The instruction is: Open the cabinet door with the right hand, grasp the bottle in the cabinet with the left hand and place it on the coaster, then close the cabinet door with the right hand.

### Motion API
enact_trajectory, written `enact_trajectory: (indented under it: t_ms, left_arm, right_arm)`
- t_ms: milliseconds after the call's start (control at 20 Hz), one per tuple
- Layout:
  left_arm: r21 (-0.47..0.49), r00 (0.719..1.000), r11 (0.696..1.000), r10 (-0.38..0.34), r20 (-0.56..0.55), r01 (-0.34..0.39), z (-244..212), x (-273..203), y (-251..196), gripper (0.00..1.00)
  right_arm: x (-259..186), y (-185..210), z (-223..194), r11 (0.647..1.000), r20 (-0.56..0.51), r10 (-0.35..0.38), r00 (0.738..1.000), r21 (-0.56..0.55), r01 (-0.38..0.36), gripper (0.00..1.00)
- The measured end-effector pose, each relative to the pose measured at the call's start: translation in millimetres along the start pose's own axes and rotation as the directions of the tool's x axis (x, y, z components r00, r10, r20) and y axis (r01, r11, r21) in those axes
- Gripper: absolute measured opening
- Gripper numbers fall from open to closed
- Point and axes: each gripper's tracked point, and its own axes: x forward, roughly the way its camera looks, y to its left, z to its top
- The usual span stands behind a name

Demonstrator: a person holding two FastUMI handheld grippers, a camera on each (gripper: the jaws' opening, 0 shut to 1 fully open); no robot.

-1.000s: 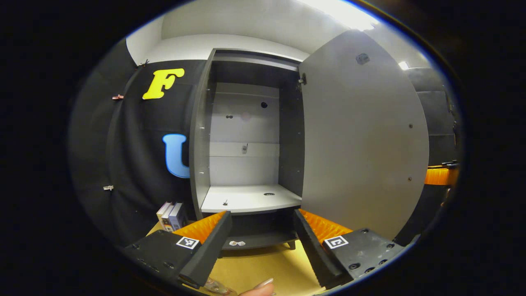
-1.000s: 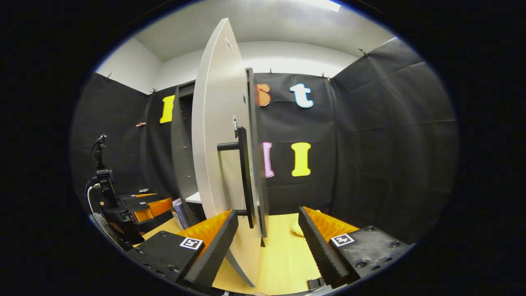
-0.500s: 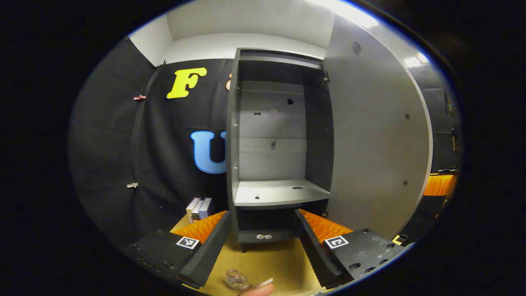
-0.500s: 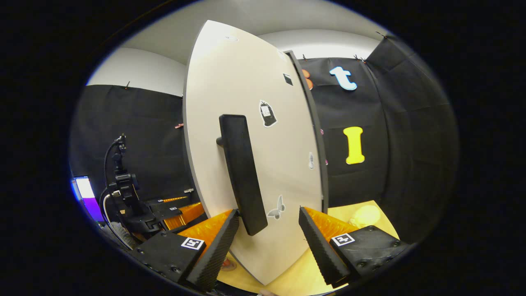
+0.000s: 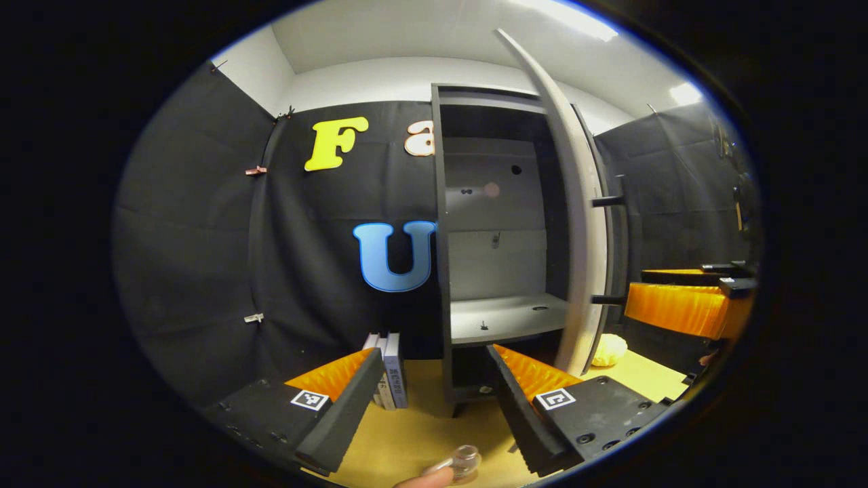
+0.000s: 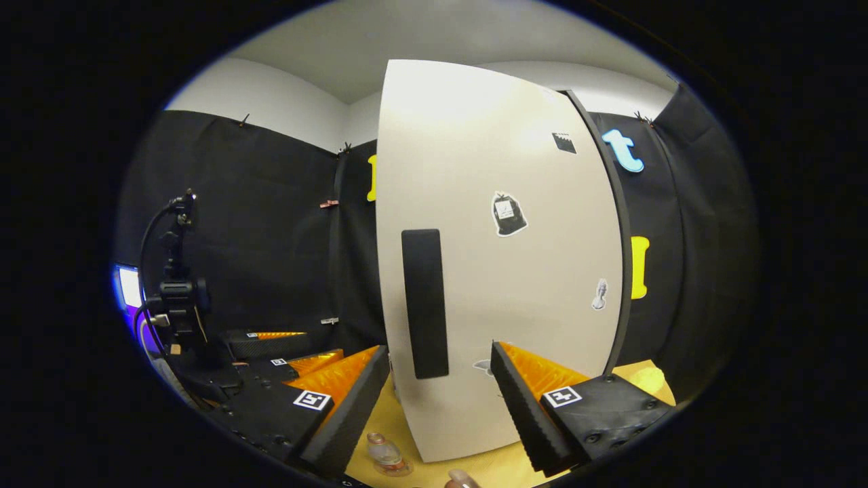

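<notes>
In the left gripper view, the left gripper point(image 5: 434, 407) has its fingers spread wide with nothing between them, above the yellow table point(image 5: 420, 434). At the bottom edge the bottle point(image 5: 464, 461) shows as a clear round top near a fingertip point(image 5: 424, 480); the coaster cannot be told there. A few books point(image 5: 390, 369) stand just left of the cabinet point(image 5: 502, 237). The cabinet's shelf point(image 5: 505, 317) is bare, and the cabinet door point(image 5: 580, 230) is seen almost edge-on, with open room between its free edge and the cabinet's left wall. Further right is the right gripper point(image 5: 685, 305) — near the door handle point(image 5: 620, 251), and I cannot tell if it touches.

In the right gripper view, the right gripper point(image 6: 441, 400) is also spread, holding nothing; the handle point(image 6: 424, 301) hangs just above the gap. The bottle point(image 6: 385, 453) stands on the table left of the door's lower edge.
</notes>
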Motion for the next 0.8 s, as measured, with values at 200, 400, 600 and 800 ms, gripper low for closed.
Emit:
enact_trajectory:
  t_ms: [200, 400, 600, 800]
  left_arm:
    - [-0.049, 1.0, 0.999, -0.008, -0.011, 0.007, -4, 4, -1, 0.93]
    - [-0.082, 0.999, 0.995, -0.054, -0.007, 0.053, 0, 12, -18, 0.95]
    - [-0.025, 0.998, 0.998, -0.064, 0.018, 0.064, 13, 9, -37, 0.93]
    - [-0.05, 0.989, 0.987, -0.15, 0.009, 0.15, 7, 8, -72, 0.95]
  right_arm:
    - [-10, -30, -4, 0.998, -0.014, -0.052, 0.999, -0.038, 0.052, 0.98]
    - [-9, -65, -7, 0.988, -0.03, -0.134, 0.991, -0.081, 0.131, 0.98]
    - [-12, -87, -7, 0.985, -0.035, -0.16, 0.986, -0.068, 0.158, 0.98]
    - [-27, -98, 2, 0.974, -0.003, -0.207, 0.978, -0.099, 0.206, 0.98]
